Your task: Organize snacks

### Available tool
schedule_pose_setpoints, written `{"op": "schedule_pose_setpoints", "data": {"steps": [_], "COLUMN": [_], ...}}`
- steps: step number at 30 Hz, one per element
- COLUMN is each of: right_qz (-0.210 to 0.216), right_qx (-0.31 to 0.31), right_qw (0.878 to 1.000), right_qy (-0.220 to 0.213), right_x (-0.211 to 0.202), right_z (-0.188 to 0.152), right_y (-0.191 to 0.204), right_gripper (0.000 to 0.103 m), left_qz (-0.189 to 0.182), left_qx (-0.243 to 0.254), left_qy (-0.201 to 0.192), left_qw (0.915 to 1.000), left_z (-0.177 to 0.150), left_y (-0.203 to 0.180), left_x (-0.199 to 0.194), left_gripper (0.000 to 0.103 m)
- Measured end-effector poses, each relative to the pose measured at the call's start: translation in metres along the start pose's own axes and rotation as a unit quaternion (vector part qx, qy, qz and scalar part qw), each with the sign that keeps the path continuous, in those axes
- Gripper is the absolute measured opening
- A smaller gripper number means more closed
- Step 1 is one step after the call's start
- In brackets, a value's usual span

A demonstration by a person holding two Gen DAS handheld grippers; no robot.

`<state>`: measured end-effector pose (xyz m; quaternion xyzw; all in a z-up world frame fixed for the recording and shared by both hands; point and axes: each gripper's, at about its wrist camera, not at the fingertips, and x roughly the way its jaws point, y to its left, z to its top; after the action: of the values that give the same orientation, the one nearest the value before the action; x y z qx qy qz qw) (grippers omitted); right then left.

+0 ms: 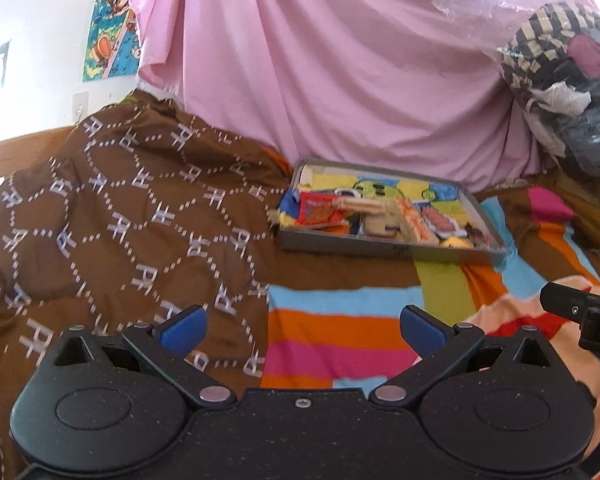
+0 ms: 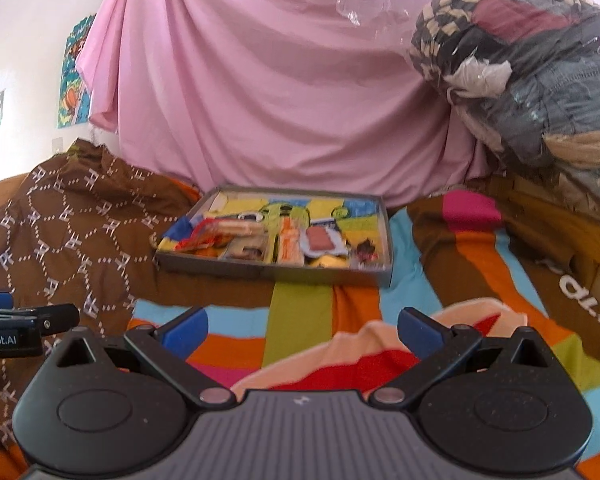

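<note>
A shallow grey tray [image 1: 384, 249] [image 2: 268, 270] with a bright cartoon lining lies on the striped bedspread, well ahead of both grippers. Several snack packets lie along its near side: a red packet [image 1: 318, 211] [image 2: 204, 236], a striped orange pack [image 1: 414, 220] [image 2: 290, 244] and a pink-and-white one [image 1: 442, 222] [image 2: 320, 240]. My left gripper [image 1: 302, 330] hangs open and empty over the bedspread. My right gripper [image 2: 302, 330] is open too, with nothing between its blue pads, above a peach and red cloth [image 2: 340, 364].
A brown patterned blanket [image 1: 120, 220] [image 2: 60, 232] is heaped at the left. Pink sheet [image 1: 320, 60] [image 2: 260, 80] hangs behind the tray. A plastic-wrapped bundle of clothes [image 1: 568, 80] [image 2: 532, 80] sits at the right. The striped bedspread [image 1: 332, 340] [image 2: 300, 304] stretches between grippers and tray.
</note>
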<state>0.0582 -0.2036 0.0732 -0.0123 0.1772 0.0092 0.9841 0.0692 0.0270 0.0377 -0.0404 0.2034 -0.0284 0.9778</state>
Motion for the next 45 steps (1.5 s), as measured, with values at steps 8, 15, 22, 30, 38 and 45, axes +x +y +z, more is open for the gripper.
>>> {"op": "schedule_pose_setpoints", "data": {"steps": [8, 15, 22, 30, 38, 45], "right_qz": [0.007, 0.013, 0.017, 0.024, 0.026, 0.027], "right_qx": [0.004, 0.008, 0.014, 0.015, 0.014, 0.012], "right_qw": [1.000, 1.000, 1.000, 0.999, 0.999, 0.999], "right_qy": [0.009, 0.011, 0.018, 0.025, 0.030, 0.032], "right_x": [-0.007, -0.005, -0.004, -0.004, -0.003, -0.004], "right_z": [-0.017, -0.021, -0.026, -0.029, -0.030, -0.031], "right_y": [0.002, 0.000, -0.002, -0.002, -0.001, 0.000], "right_gripper": [0.103, 0.103, 0.103, 0.103, 0.103, 0.103], "left_qz": [0.008, 0.014, 0.019, 0.021, 0.021, 0.022], "left_qx": [0.006, -0.001, 0.006, 0.011, 0.009, 0.008], "left_qy": [0.015, 0.020, 0.021, 0.026, 0.028, 0.028], "left_qw": [0.9998, 0.9997, 0.9996, 0.9994, 0.9994, 0.9993], "left_z": [-0.019, -0.024, -0.026, -0.029, -0.030, -0.030], "left_y": [0.004, 0.005, 0.004, 0.002, 0.000, 0.000], "left_x": [-0.007, -0.010, -0.011, -0.011, -0.011, -0.011], "left_gripper": [0.102, 0.102, 0.102, 0.102, 0.102, 0.102]}}
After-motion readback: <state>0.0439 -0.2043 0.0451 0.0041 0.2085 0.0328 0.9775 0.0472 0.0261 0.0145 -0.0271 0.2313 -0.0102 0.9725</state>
